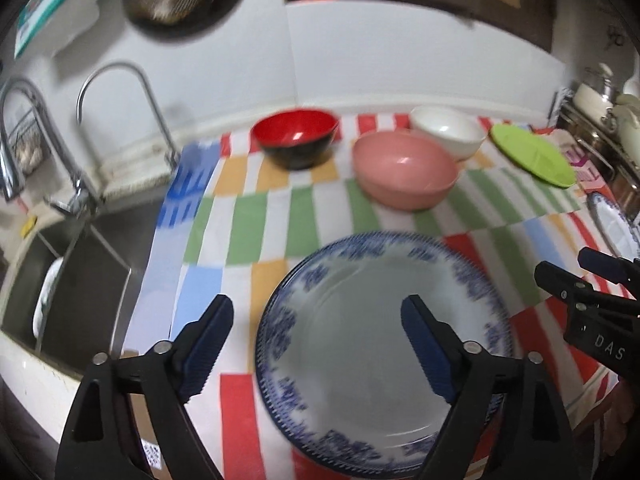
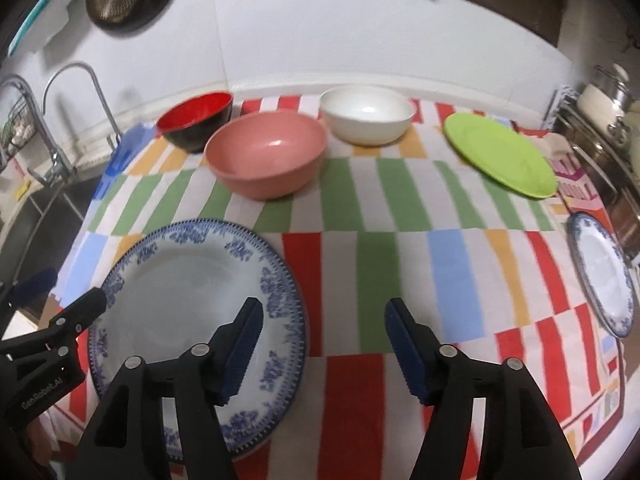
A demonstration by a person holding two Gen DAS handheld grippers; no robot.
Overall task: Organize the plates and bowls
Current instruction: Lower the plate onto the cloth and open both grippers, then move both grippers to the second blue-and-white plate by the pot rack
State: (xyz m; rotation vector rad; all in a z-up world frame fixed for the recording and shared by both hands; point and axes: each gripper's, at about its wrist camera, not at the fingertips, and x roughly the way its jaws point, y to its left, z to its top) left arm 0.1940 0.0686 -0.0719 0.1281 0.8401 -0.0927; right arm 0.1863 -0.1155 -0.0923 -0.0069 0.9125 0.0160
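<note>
"DAS" on right claw (image 2: 322,344) body, "GenRobot.AI" on left claw (image 1: 318,344). Both wide, empty (nothing gripped), above blue-patterned plate (image 2: 192,304) lying on striped desk cloth (image 2: 400,208). Pink bowl (image 2: 266,156), green plate (image 2: 500,154) behind.

Striped cloth (image 2: 400,208); faucet (image 1: 120,92); sink (image 1: 80,272)

A large blue-patterned white china plate (image 2: 192,304) lies flat up front; red-and-black (image 2: 196,120), pink (image 2: 266,154) and white bowls (image 2: 366,114) stand upright behind.

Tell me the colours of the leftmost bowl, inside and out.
The round glossy bowl is red inside and black outside, clearest in the right wrist view.
</note>
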